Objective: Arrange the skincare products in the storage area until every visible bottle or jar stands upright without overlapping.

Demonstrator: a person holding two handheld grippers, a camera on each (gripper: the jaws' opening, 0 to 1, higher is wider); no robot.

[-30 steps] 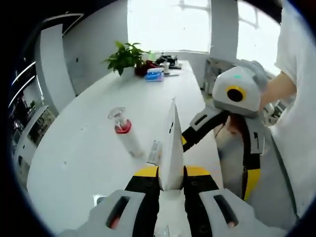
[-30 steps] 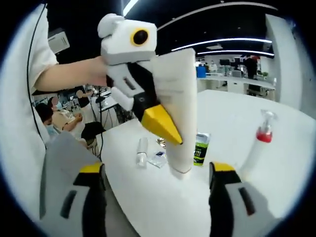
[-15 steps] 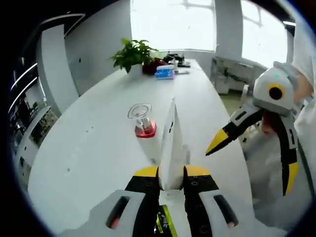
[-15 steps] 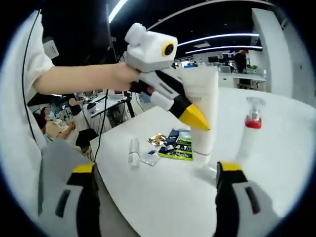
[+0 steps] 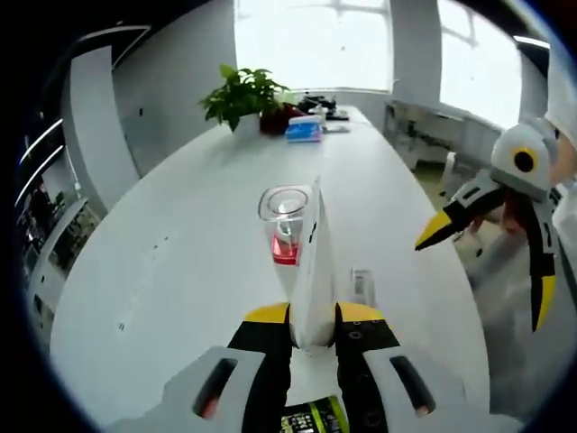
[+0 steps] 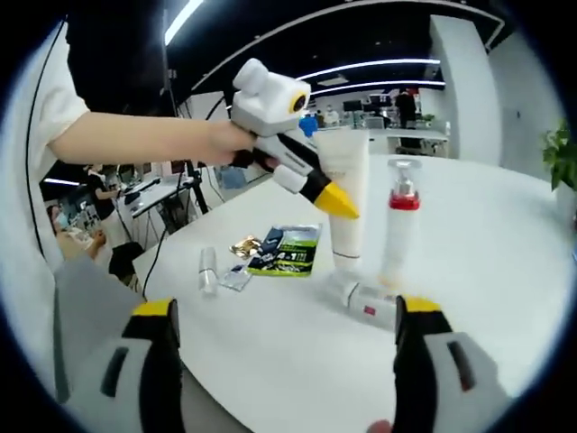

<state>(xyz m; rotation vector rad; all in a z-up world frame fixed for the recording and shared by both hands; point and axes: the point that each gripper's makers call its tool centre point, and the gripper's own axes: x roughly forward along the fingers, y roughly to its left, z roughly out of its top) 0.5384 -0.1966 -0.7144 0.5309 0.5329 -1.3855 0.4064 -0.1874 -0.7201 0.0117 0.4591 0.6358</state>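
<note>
White tube [image 6: 345, 194] stands upright, cap down, clamped in left tool [image 6: 335, 200].

A tall white squeeze tube [image 6: 345, 200] stands upright on its cap on the white worktop [image 6: 505, 298], clamped near its flat top end by the left claw [image 6: 335, 200]. Just to its right stands an upright clear pump bottle with a red collar and clear cap [image 6: 399, 225]. In front of these two, a small white bottle [image 6: 365, 302] lies on its side. Further left, a small white tube [image 6: 207, 270] also lies flat, near a dark green sachet [image 6: 287, 250], a small clear packet [image 6: 236, 278] and a gold foil piece [image 6: 245, 245].
</note>
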